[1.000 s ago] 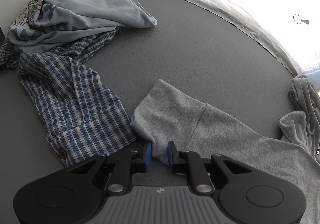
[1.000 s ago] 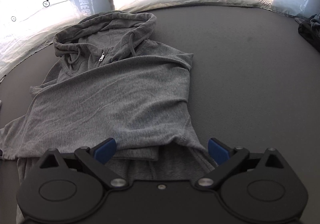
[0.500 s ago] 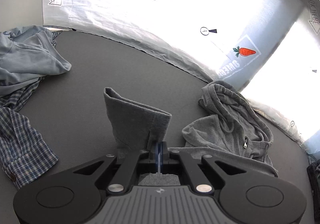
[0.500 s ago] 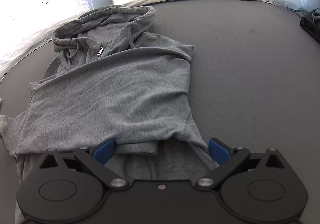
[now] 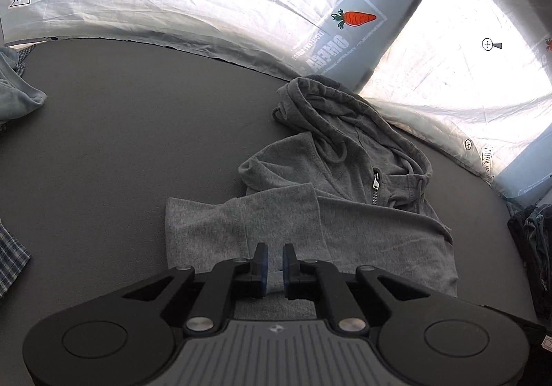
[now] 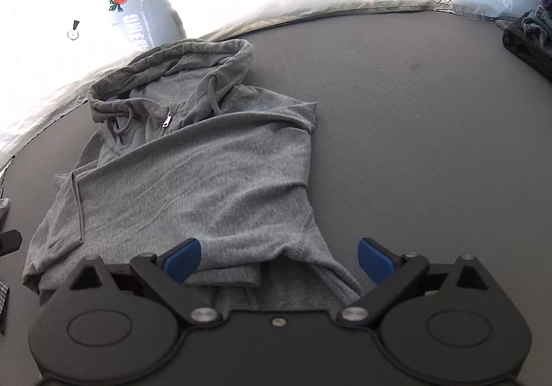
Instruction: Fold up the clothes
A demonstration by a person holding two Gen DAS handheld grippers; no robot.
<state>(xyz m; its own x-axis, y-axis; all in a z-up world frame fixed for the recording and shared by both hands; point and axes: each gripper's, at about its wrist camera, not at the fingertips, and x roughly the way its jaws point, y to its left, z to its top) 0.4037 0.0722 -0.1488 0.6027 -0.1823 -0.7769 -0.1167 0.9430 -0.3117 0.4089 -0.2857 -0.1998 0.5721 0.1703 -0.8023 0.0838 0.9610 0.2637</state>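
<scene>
A grey zip hoodie (image 5: 362, 234) lies on the dark grey table (image 5: 120, 130), hood (image 5: 331, 99) toward the back wall. One sleeve (image 5: 214, 224) lies folded across its chest, cuff at the left. My left gripper (image 5: 275, 265) hovers just over that sleeve. Its jaws are opening, with a narrow gap and grey cloth showing through it, and the pads do not press on it. In the right wrist view the hoodie (image 6: 207, 179) fills the middle. My right gripper (image 6: 279, 260) stands wide over its lower edge, its jaws closing slightly, and the blue pads (image 6: 181, 258) grip nothing.
A light blue garment (image 5: 17, 99) and a plaid shirt (image 5: 10, 261) lie at the left edge. A dark pile of clothes (image 6: 528, 37) sits at the far right. White plastic sheeting with a carrot label (image 5: 355, 17) walls the back.
The left gripper shut on the sleeve near the plaid shirt, carried it right over the hoodie's chest, and has now parted its jaws. The right gripper's jaws narrowed slightly.
</scene>
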